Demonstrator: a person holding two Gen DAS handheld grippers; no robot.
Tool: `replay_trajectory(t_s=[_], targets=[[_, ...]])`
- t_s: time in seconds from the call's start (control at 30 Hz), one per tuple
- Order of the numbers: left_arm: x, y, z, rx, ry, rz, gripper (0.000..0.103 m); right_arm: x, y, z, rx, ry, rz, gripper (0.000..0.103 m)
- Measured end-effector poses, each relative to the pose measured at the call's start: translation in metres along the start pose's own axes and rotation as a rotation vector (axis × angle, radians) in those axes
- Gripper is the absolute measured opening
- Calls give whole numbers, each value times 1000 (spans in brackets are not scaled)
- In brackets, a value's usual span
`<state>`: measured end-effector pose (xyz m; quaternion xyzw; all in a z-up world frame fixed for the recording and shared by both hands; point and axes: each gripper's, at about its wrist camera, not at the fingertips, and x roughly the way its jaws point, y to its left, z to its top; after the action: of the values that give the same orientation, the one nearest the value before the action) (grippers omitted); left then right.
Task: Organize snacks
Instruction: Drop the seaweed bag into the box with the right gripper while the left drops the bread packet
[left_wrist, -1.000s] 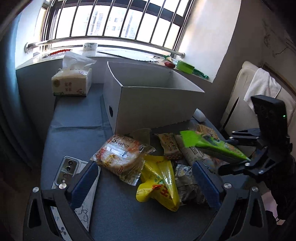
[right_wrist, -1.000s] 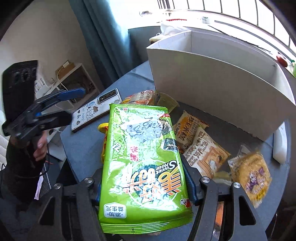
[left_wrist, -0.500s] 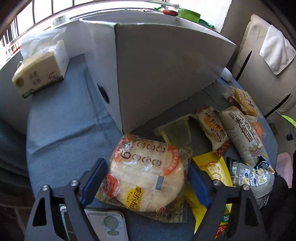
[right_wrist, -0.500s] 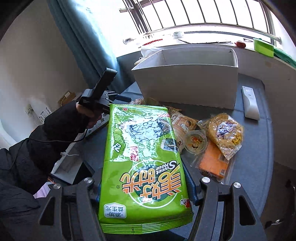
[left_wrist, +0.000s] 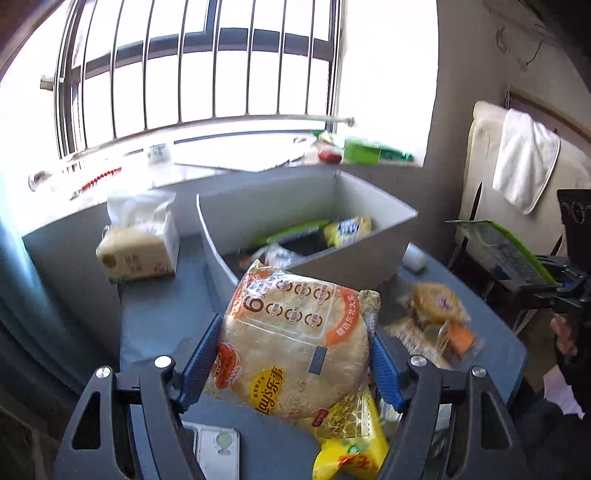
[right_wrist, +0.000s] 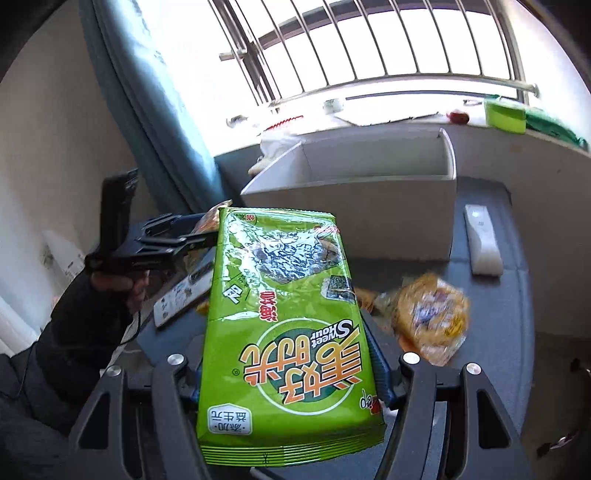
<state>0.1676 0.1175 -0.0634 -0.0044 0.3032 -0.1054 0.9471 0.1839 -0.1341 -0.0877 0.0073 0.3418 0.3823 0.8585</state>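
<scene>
Left hand-held gripper (left_wrist: 295, 354) clamps flatbread pack (left_wrist: 295, 343), right hand-held gripper (right_wrist: 288, 373) clamps green seaweed bag (right_wrist: 284, 314), both lifted short of white box (left_wrist: 369, 229) for dropping in

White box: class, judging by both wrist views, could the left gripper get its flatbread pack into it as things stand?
Probably yes. The left gripper grips the flatbread pack just before the white box, whose top is open with room inside.
</scene>
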Motion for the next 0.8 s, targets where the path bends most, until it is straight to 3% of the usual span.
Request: replay_trajectory(t_s=[0.17, 0.33, 0.53, 0.6, 0.63, 0.67, 0.7, 0.8], targets=[[21, -6, 64, -121, -87, 16, 78, 17, -15, 71, 47, -133, -177, 71], [75, 5, 109, -227, -34, 40, 78, 73, -38, 128, 53, -64, -232, 71], [125, 25, 120, -311, 29, 79, 80, 124, -72, 157, 94, 33, -315, 72], [135, 35, 117, -358, 73, 75, 94, 136, -80, 162, 95, 61, -305, 75], [140, 39, 115, -376, 96, 60, 103, 141, -80, 164, 91, 76, -295, 83], [139, 41, 111, -387, 101, 54, 103, 143, -79, 163, 92, 79, -289, 97], [137, 42, 108, -391, 96, 65, 103, 143, -79, 163, 94, 65, -285, 102], [127, 42, 102, -370, 81, 89, 103, 134, -79, 161, 91, 1, -285, 103]])
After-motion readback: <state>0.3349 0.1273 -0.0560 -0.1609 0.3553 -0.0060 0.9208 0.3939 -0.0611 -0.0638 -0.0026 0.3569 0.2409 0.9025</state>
